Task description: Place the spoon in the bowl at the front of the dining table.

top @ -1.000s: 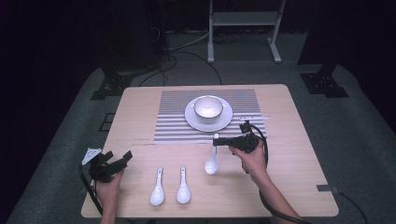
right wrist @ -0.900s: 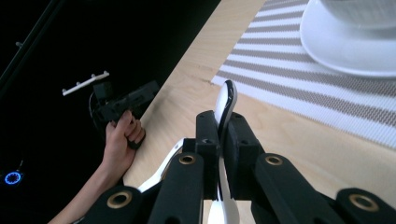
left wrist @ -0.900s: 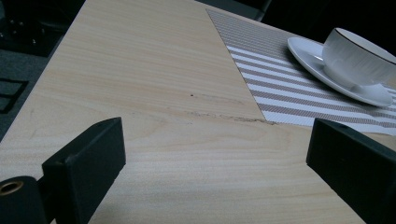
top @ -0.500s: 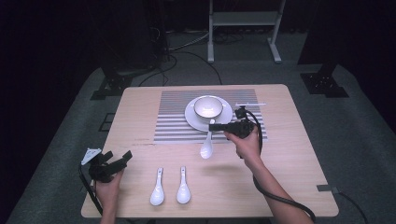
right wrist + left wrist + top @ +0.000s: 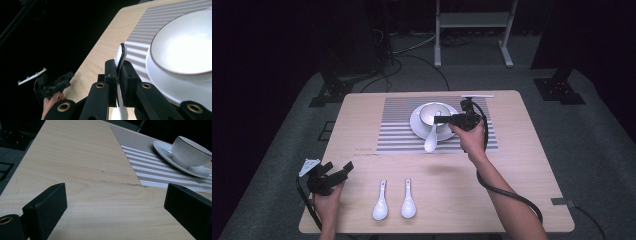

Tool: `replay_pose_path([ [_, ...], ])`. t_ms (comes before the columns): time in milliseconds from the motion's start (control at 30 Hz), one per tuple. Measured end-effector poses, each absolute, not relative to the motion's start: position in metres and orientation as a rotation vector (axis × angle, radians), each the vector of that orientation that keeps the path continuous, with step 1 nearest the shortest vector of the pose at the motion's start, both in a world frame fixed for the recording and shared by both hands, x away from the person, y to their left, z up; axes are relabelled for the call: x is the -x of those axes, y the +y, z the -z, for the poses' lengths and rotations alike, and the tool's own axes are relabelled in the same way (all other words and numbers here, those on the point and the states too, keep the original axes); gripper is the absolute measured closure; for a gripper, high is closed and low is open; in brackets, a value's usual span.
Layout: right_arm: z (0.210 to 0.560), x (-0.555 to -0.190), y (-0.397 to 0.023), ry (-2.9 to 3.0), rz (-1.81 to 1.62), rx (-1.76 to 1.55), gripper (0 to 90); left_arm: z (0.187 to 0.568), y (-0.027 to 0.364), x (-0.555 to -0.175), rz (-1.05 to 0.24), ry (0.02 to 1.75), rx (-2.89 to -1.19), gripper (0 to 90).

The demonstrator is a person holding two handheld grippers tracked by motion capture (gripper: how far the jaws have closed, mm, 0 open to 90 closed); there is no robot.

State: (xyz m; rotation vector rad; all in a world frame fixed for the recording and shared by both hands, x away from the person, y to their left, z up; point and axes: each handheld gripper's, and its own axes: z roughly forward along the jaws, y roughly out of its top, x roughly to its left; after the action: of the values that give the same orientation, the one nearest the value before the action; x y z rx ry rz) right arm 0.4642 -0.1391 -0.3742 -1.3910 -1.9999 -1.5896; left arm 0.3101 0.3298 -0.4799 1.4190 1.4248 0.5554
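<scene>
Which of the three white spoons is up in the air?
The spoon pinched in the right gripper beside the bowl. The other two spoons lie flat on the table.

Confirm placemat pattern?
Grey and white stripes on the placemat; clearest in the left gripper view.

White stand (image 5: 472, 20) at back; cables (image 5: 412, 47) on grey carpet (image 5: 592, 150); 2 dark bases (image 5: 332, 92), perhaps tripods.

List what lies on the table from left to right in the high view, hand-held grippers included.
Left hand-held gripper → left loose spoon → right loose spoon → spoon held by the right hand-held gripper → right hand-held gripper, raised beside the bowl. The bowl and plate overlap these last two, so they are left out.
</scene>
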Motion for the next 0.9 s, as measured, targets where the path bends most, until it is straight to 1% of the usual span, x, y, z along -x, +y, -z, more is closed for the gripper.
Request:
replay_pose_path([
  [467, 0.368, -0.495, -0.143, -1.956, 1.609, 1.499, 84.4, 0.480, 0.330, -0.310, -0.551, 1.422, -1.419, 3.1],
  [900, 0.373, -0.518, -0.153, -1.865, 1.635, 1.648, 84.4, 0.480, 0.329, -0.310, -0.550, 1.422, -1.419, 3.1],
])
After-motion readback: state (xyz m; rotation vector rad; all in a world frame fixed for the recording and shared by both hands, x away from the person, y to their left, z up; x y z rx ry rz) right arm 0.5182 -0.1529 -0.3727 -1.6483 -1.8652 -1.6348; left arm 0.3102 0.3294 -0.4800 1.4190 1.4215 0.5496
